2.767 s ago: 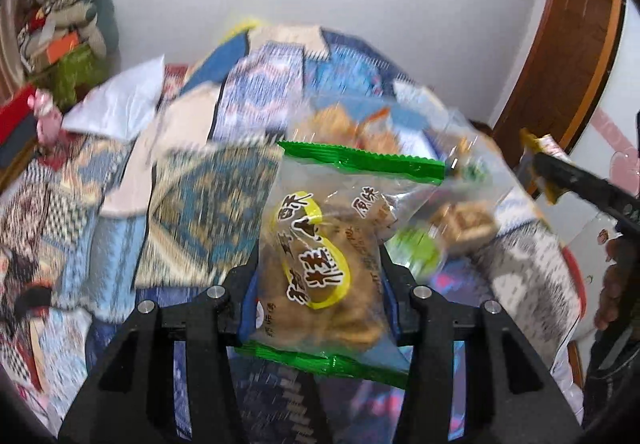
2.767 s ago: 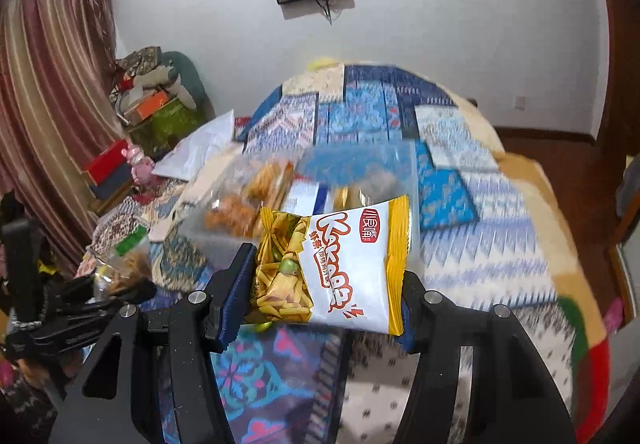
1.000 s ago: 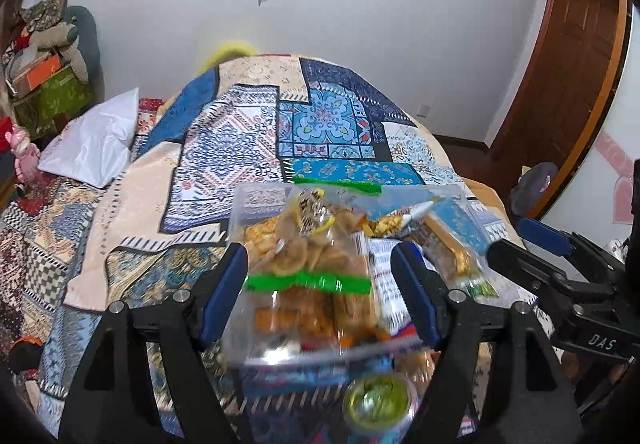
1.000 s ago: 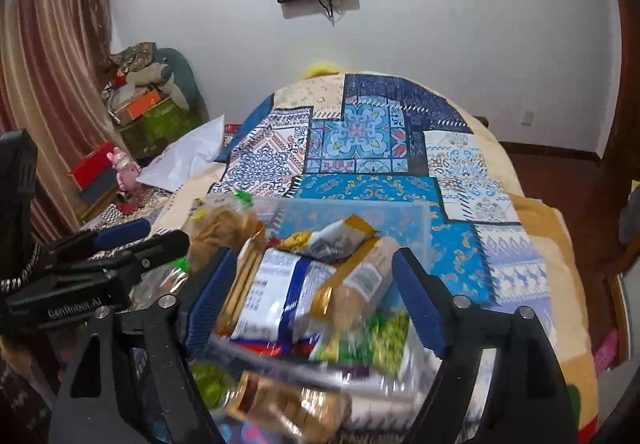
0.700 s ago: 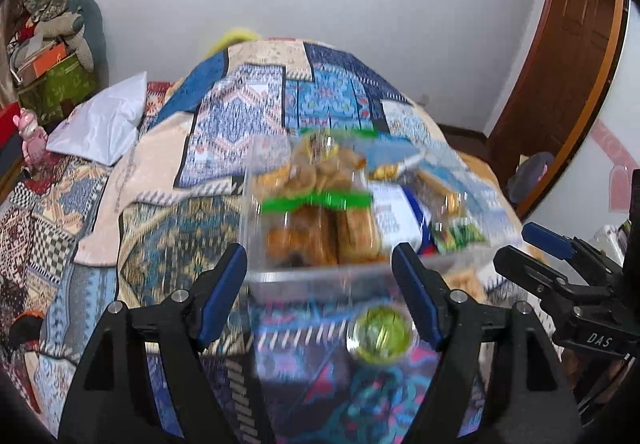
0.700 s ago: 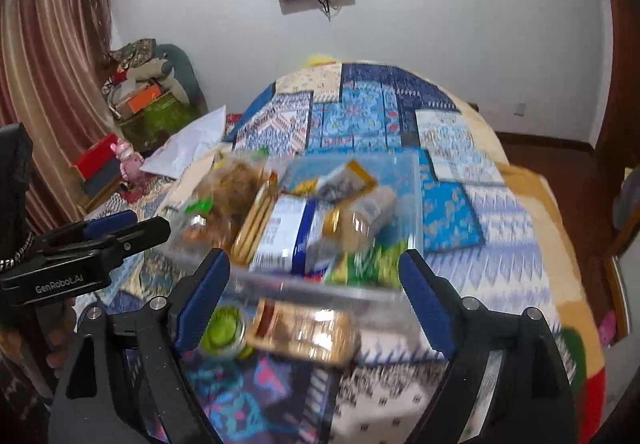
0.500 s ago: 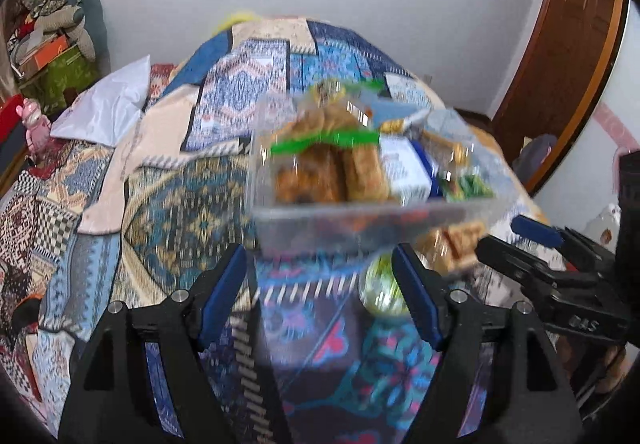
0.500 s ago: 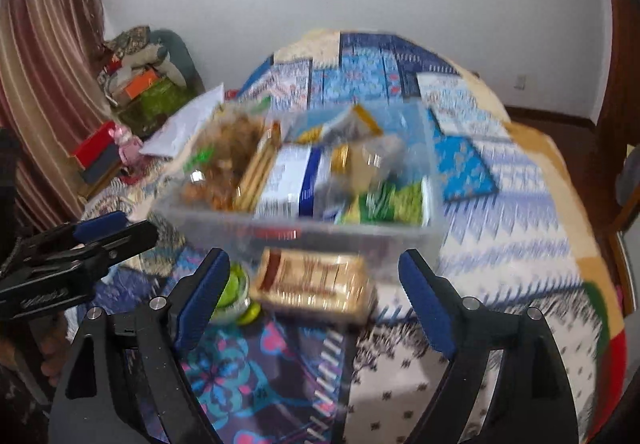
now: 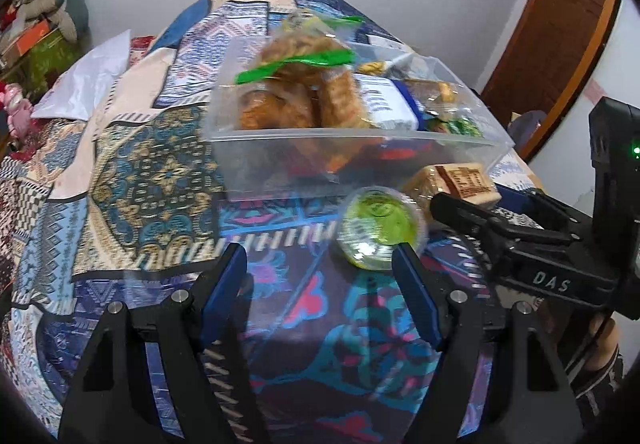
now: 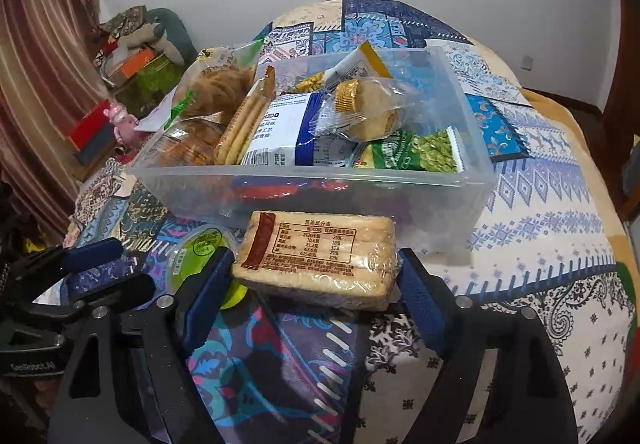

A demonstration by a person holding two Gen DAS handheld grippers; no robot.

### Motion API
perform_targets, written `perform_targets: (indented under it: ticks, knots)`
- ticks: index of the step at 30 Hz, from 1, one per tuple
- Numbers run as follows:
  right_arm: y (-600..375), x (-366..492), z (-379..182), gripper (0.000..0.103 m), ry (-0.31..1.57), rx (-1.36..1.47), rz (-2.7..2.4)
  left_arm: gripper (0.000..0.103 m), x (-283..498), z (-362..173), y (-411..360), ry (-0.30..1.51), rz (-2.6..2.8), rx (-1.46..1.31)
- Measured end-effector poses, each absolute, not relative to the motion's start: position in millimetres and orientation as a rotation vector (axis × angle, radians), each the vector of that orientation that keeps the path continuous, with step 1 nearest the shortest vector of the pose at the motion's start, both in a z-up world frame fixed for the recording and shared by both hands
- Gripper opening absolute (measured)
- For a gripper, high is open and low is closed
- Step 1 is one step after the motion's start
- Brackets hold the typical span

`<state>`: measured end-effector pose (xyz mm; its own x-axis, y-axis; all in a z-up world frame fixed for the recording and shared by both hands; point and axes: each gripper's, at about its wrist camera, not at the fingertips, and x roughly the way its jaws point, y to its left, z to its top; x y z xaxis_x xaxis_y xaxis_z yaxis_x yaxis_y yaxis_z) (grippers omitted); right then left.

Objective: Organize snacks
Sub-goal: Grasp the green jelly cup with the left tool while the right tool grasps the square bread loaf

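A clear plastic bin (image 10: 320, 174) full of snack packets stands on the patchwork bedspread. In front of it lie a wrapped biscuit pack (image 10: 316, 256) and a green jelly cup (image 10: 200, 252). My right gripper (image 10: 314, 280) is low over the bed and its jaws are closing; the biscuit pack lies between them, with the pads right at its two ends. My left gripper (image 9: 320, 284) is open with nothing between its fingers. The jelly cup (image 9: 380, 228) sits just beyond its right fingertip. The bin (image 9: 320, 148) is further ahead. Each gripper shows in the other's view: left gripper (image 10: 108, 272), right gripper (image 9: 520, 236).
The bedspread (image 10: 540, 204) runs on to the right of the bin and behind it. A white pillow (image 9: 88, 80) and piled clutter (image 10: 136, 60) lie on the left. A wooden door (image 9: 560, 36) is on the right, and a hand (image 9: 600, 340) holds the right gripper.
Both grippers held snack packets at first; those packets now lie in the bin. Both grippers have since sunk to the bed in front of it, and the right jaws now flank the biscuit pack.
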<state>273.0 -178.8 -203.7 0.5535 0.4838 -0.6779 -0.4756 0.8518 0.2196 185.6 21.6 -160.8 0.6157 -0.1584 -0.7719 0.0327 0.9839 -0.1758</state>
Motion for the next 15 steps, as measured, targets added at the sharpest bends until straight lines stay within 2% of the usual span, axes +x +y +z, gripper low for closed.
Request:
perform_targets:
  ticks: [15]
  knots:
    - [-229.6,262.3,-201.6,0.076,0.778,0.047,0.485,0.073,215.7,-180.3,-21.9,0.936,-0.147,-0.105]
